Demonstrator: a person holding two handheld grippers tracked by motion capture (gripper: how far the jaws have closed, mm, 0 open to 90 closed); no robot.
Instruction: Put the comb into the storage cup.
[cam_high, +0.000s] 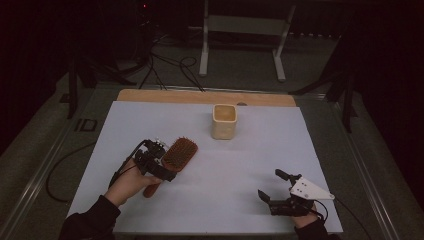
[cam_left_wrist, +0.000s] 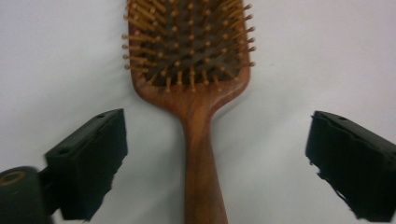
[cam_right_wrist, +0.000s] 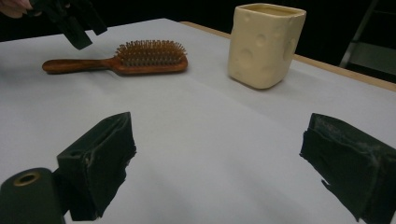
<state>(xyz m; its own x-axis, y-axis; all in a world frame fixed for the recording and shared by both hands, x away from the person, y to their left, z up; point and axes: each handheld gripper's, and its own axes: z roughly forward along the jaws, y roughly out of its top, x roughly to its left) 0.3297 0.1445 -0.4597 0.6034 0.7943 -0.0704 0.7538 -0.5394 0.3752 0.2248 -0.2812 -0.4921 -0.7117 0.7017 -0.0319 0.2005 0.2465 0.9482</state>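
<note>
Wooden paddle hairbrush (cam_high: 176, 156) lies bristles-up on the white table cover (cam_high: 240, 165), left of centre in the high view. The left gripper (cam_left_wrist: 215, 158) hangs over its handle, jaws wide and not touching it. Whether pickup or release, no grip exists. The right gripper (cam_right_wrist: 219, 163) rests open, lower right. A cream cup (cam_high: 224, 121) stands well apart, blocking nothing.

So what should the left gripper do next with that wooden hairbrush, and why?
Probably lift the left gripper up and away. Its jaws stand wide open on either side of the brown wooden paddle hairbrush handle without touching it, and the brush lies flat, bristles up, on the white table sheet.
</note>
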